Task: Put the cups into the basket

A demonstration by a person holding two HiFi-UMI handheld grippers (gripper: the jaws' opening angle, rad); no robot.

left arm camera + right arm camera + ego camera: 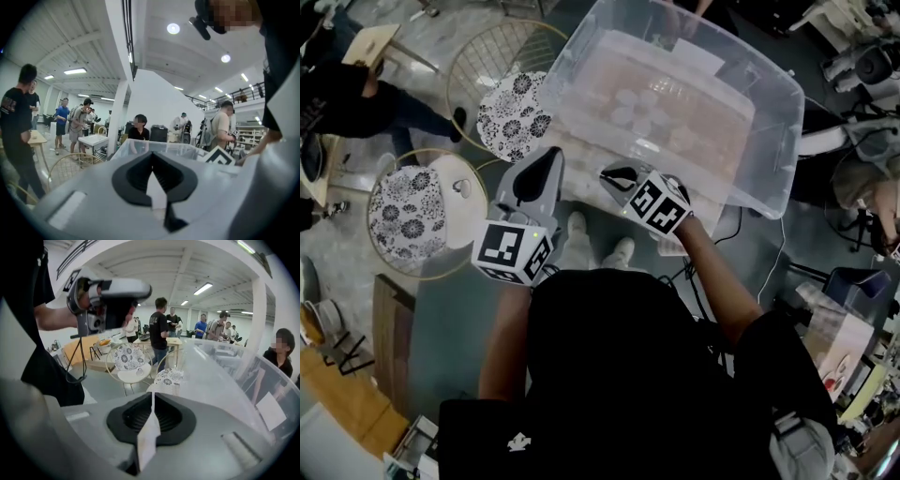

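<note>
Several pale cups point(639, 105) show dimly through the large clear bin point(769, 122) on the table ahead. Two round wire baskets with flowered liners stand on the floor to the left, one farther off point(517, 105) and one nearer point(412, 211); the nearer holds a small white object point(461, 187). My left gripper point(549, 155) hangs by the bin's near left corner, jaws shut and empty. My right gripper point(607, 172) points at the bin's near wall, also shut with nothing in it. The right gripper view shows both baskets point(127, 358) and the left gripper point(112, 291).
People stand and sit around the room behind the bin point(154, 146). A person in black point(347, 103) is at the far left, near a wooden table point(370, 42). Cables point(703, 281) run over the floor under the bin's table. Wooden furniture point(394, 328) sits low on the left.
</note>
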